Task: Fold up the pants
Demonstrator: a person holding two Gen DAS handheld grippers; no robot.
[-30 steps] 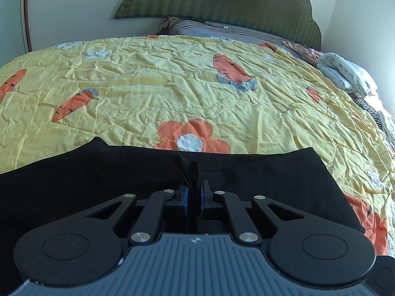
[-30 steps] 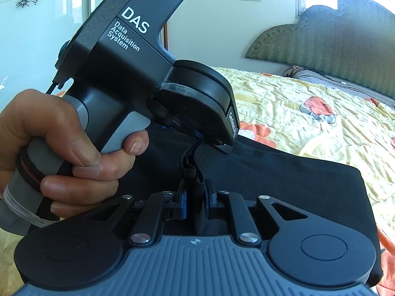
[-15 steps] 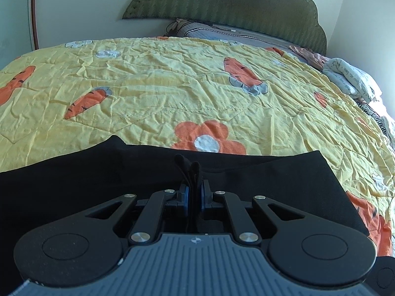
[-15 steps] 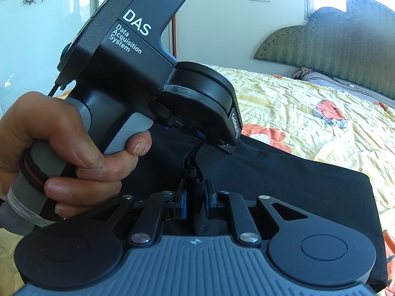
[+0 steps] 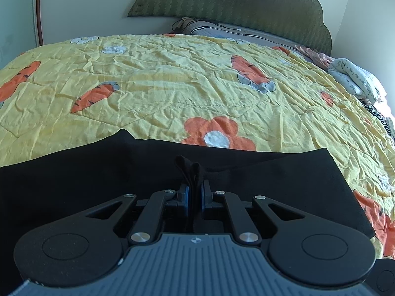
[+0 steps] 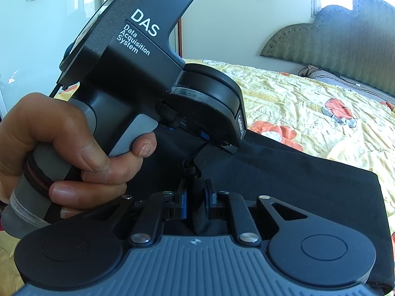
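Mid-fold: my left gripper (image 5: 193,194) and right gripper (image 6: 196,197) both pinch the black pants (image 5: 271,180); next, I lay the fold flat on the bed (image 5: 172,86).

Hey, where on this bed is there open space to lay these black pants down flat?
The widest free patch is the yellow quilt beyond the pants, running up to the pillow by the headboard. The right edge is crowded with a heap of clothes. Close in it is tight: the left claw and right claw pinch the pants side by side.
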